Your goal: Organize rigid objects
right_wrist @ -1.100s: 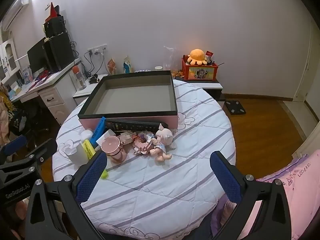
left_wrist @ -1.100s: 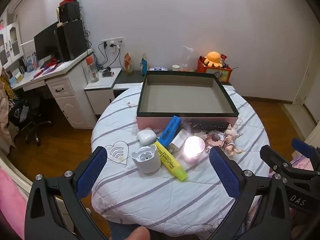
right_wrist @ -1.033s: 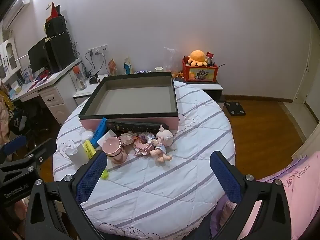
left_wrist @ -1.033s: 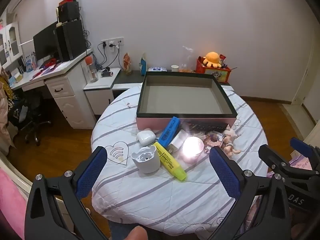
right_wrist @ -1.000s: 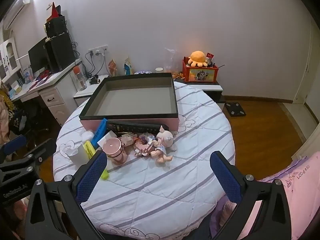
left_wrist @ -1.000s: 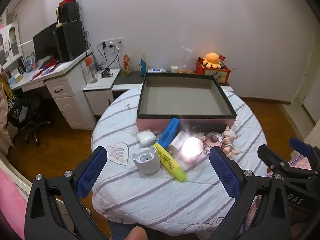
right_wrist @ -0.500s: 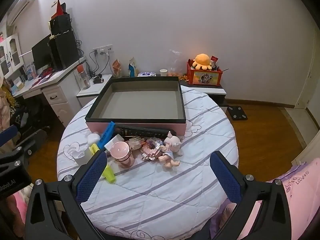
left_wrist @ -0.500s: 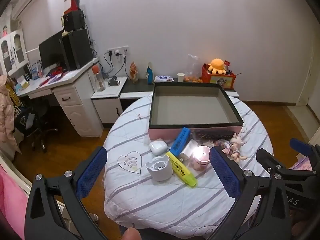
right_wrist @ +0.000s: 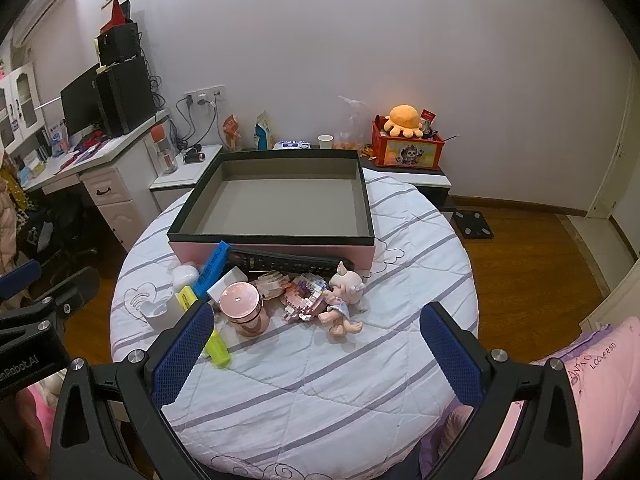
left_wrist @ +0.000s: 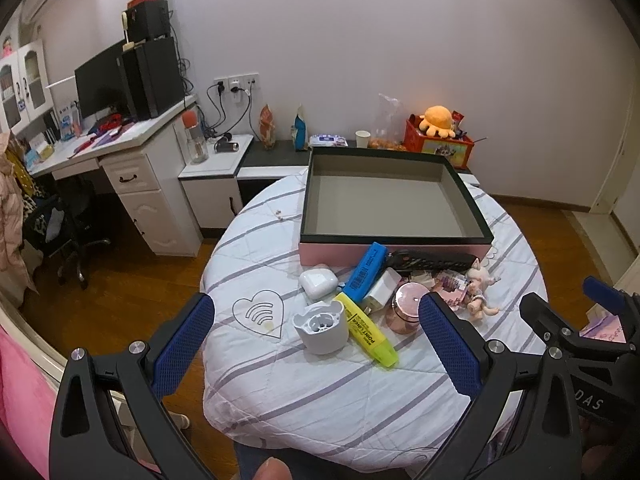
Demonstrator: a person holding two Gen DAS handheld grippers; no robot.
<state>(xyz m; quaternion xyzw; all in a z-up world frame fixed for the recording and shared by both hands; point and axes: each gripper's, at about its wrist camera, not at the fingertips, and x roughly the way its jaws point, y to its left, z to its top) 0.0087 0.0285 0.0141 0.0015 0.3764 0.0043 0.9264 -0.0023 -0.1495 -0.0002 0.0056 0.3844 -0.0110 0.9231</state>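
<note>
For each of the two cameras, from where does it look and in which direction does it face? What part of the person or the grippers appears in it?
Left wrist: sits on the left gripper, held above the near-left edge of the round table, facing the box; its open blue fingers, a fingertip and the right gripper show.
Right wrist: sits on the right gripper, near-right of the table, facing the same box; its open fingers and the left gripper show.
Shared: table, box, pink cup, yellow highlighter.

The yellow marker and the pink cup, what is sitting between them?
Between the yellow marker and the pink cup lies a small white block, with the blue bar just behind it. The left wrist view shows this best.
</note>
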